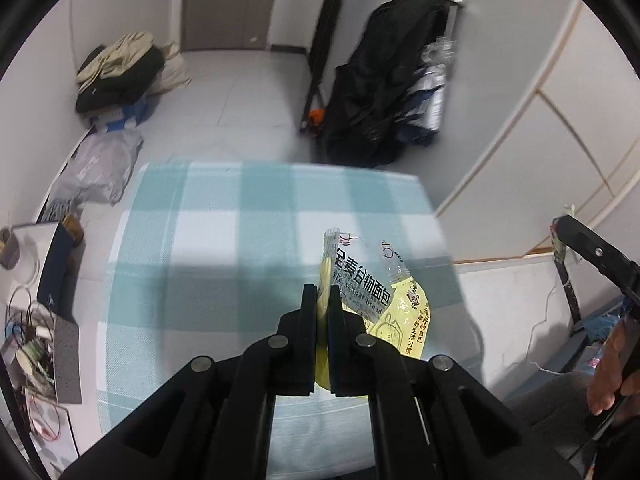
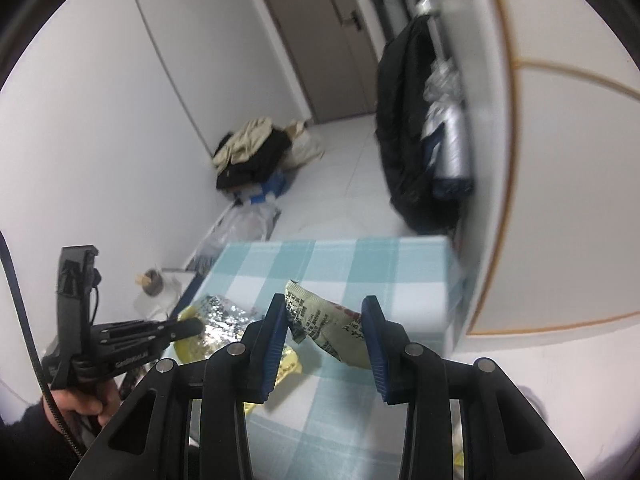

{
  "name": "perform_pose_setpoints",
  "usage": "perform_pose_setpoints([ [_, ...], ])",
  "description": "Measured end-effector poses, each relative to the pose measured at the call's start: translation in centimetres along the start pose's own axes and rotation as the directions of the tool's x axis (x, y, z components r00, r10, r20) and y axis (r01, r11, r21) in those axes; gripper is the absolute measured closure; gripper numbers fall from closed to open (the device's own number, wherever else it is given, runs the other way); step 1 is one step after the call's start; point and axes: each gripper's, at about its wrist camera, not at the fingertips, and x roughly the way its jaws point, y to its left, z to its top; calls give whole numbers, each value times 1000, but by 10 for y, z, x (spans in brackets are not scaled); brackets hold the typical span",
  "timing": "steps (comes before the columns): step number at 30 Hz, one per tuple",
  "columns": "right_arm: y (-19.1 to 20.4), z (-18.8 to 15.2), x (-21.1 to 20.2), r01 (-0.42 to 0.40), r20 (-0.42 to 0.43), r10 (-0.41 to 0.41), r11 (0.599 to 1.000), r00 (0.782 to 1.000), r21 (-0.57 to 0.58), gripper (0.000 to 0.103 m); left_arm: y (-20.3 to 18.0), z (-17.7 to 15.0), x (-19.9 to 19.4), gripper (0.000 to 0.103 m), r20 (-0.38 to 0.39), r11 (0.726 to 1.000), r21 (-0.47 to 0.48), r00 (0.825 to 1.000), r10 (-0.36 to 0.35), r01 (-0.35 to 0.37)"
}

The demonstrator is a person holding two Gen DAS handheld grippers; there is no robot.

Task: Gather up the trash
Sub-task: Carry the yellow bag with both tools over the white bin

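Left wrist view is showing the left gripper (image 1: 323, 296) with its two black fingers pressed together, pinching a yellow bread wrapper (image 1: 370, 292). Most of the wrapper is sticking out past the fingertips toward one o'clock, and it is hanging over the checked blue and white cloth (image 1: 224, 240). Over in the right wrist view, the right gripper (image 2: 326, 320) is holding a crumpled pale wrapper (image 2: 332, 332) between its blue pads (image 2: 276, 340). The jaws are standing partly apart, and the paper is filling the gap from one pad to the other. At nine o'clock in that view, the left gripper (image 2: 188, 326) is showing too, with its wrapper looking shiny and silver on the back. A hand (image 2: 90, 398) is gripping its handle. Farther out, a pile of clothes (image 2: 252, 152) is sitting by the wall at eleven o'clock, and a dark coat (image 2: 412, 140) is hanging at one o'clock. I cannot see a trash bin or bag in either view. Things could go wrong from here. The bread wrapper is being held only by a thin edge, so a quick swing could make it slip out. The crumpled wrapper is soft, so it could squish and drop back onto the cloth.
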Motion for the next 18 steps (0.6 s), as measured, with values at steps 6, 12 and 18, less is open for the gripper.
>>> perform_pose_setpoints([
  [6, -28, 2, -70, 42, 107, -47, 998, 993, 45, 67, -47, 12, -14, 102, 35, 996, 73, 998, -51, 48],
  [12, -60, -7, -118, 108, 149, -121, 989, 981, 97, 67, -104, 18, -16, 102, 54, 983, 160, 994, -99, 89],
  [18, -101, -26, -141, 173, 138, -193, 974, 971, 147, 67, -153, 22, 2, 102, 34, 968, 217, 990, -136, 125],
])
